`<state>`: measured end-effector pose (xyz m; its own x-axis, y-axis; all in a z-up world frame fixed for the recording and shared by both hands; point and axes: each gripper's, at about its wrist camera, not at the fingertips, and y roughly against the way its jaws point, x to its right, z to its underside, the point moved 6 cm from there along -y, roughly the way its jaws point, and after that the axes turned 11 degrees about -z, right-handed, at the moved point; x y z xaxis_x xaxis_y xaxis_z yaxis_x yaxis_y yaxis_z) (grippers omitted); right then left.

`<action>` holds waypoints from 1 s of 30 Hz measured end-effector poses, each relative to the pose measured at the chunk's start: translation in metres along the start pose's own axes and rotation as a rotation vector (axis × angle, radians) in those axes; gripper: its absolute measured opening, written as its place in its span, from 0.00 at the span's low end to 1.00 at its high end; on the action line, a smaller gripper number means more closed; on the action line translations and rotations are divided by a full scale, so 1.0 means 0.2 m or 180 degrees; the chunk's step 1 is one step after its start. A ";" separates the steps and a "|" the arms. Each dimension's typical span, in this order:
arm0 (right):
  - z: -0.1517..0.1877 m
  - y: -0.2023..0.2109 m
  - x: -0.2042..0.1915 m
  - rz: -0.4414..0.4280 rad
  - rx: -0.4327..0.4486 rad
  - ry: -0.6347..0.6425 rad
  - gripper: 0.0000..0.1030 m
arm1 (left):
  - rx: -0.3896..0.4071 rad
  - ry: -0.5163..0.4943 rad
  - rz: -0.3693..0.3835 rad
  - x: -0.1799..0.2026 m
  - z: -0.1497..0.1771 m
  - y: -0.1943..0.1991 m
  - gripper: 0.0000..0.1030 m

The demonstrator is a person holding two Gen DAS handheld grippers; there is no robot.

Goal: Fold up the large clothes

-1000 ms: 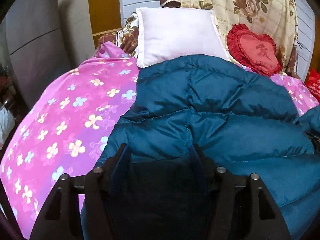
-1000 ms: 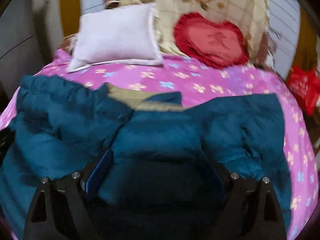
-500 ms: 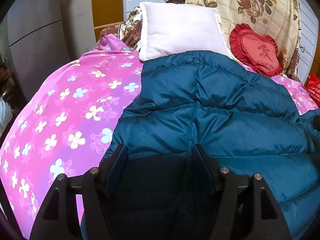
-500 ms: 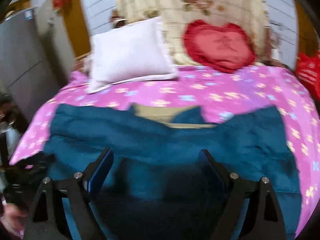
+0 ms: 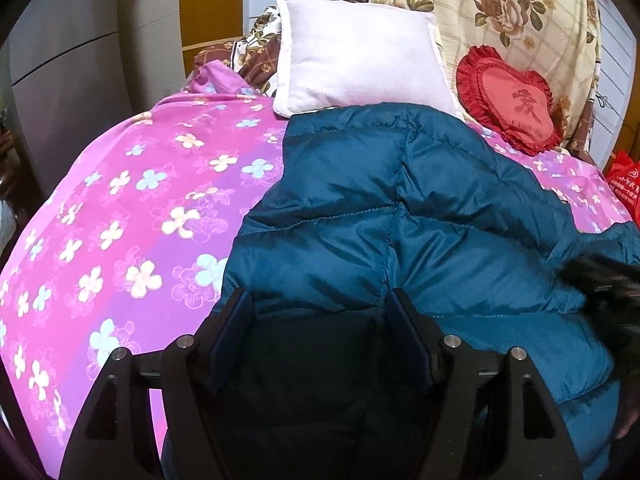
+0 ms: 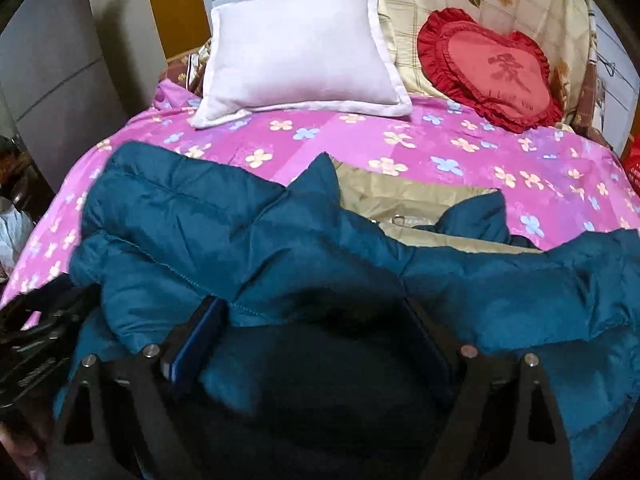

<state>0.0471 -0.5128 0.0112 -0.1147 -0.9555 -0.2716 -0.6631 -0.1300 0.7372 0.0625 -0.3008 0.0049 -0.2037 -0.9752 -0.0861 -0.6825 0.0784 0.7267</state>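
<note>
A large teal puffer jacket (image 5: pixel 400 220) lies on the pink flowered bed cover (image 5: pixel 120 220). My left gripper (image 5: pixel 318 300) is low over its left part. Its jaws are opening, with shadowed jacket cloth between them and the blue pads off the cloth. In the right wrist view the jacket (image 6: pixel 280 248) shows its tan lining (image 6: pixel 400 204) at the collar. My right gripper (image 6: pixel 316 308) stands wide open over the near edge, and a fold of cloth drapes over its left fingertip. A dark blur (image 5: pixel 604 280) at the right edge of the left wrist view is the right gripper's body.
A white pillow (image 6: pixel 300 48) and a red heart cushion (image 6: pixel 488 68) lean at the head of the bed against a floral blanket (image 5: pixel 500 8). A grey cabinet (image 5: pixel 68 80) stands left of the bed. A red bag (image 5: pixel 624 184) sits at the far right.
My right gripper has slid left over the jacket towards the left one, whose black frame now looms at the lower left. The left gripper's jaws stand slightly wider.
</note>
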 end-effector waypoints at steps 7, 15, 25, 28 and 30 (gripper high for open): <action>0.08 0.45 0.34 0.0436 0.0312 -0.0053 0.88 | -0.0025 0.0046 0.0022 -0.01 0.00 -0.01 0.48; 0.25 0.51 0.88 0.0737 0.0251 -0.0611 0.88 | 0.0028 0.0065 -0.0023 0.00 0.01 -0.02 0.51; 0.31 0.57 0.85 0.0738 0.0447 -0.0677 0.88 | -0.0048 0.0092 0.0045 -0.05 0.03 0.05 0.52; 0.38 0.74 0.76 0.0552 0.0657 -0.0671 0.88 | 0.0002 0.0094 0.0074 -0.09 0.06 0.14 0.52; 0.44 0.81 0.73 0.0524 0.0684 -0.0655 0.88 | 0.0045 0.0085 0.0082 -0.11 0.08 0.20 0.52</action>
<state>-0.1420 -0.6504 0.0376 -0.3656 -0.8827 -0.2952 -0.7616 0.1013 0.6401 0.0289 -0.2734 0.0251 -0.2027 -0.9780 -0.0491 -0.6870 0.1063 0.7188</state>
